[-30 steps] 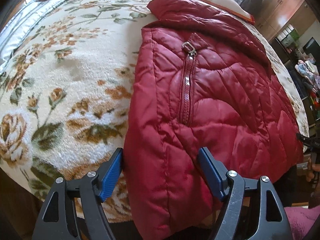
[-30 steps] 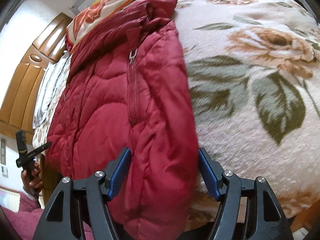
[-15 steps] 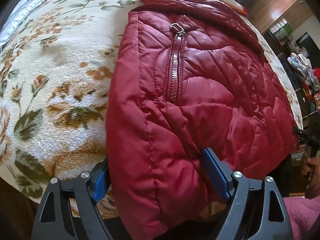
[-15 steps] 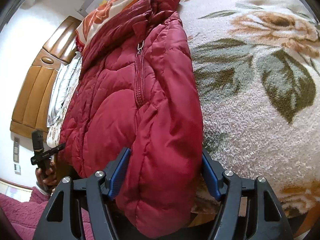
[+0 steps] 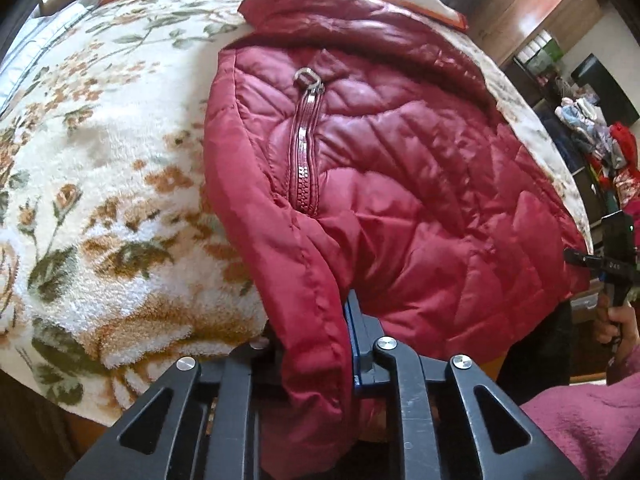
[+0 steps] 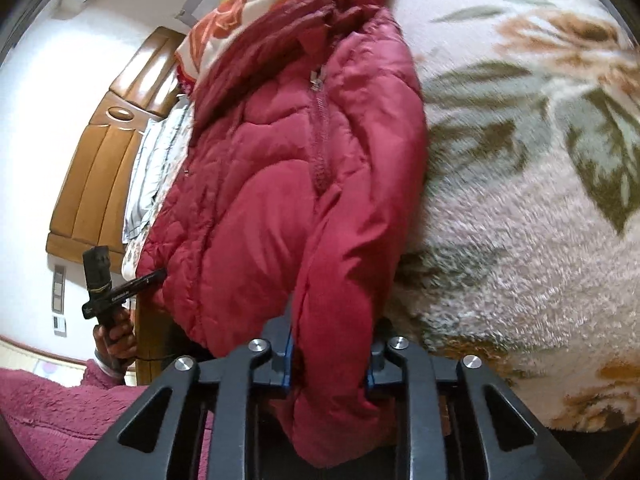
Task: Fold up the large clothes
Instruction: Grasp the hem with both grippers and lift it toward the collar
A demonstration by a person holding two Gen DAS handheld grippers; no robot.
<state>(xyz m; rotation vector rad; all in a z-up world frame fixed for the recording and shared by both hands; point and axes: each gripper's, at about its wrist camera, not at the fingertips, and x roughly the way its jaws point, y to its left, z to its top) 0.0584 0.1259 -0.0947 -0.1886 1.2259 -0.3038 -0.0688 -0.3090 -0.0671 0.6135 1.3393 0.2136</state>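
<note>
A quilted dark-red puffer jacket [image 5: 400,168] lies on a floral blanket [image 5: 100,152], its hem hanging over the bed's near edge. My left gripper [image 5: 312,344] is shut on the hem's left corner, by the pocket zipper [image 5: 304,152]. In the right wrist view the same jacket [image 6: 280,184] shows, and my right gripper [image 6: 330,364] is shut on the hem's other corner. Each gripper shows small in the other's view, at the far side of the jacket.
The floral blanket [image 6: 520,160] covers the bed. A wooden headboard [image 6: 100,168] and pillows lie at the far left in the right wrist view. Wooden cabinets [image 5: 532,4] and a clothes pile [image 5: 592,132] stand beyond the bed. My maroon sleeve [image 6: 48,412] is low left.
Both grippers were open around the jacket's hem corners a second ago. Both have now shut on the fabric, which bunches between the jaws.
</note>
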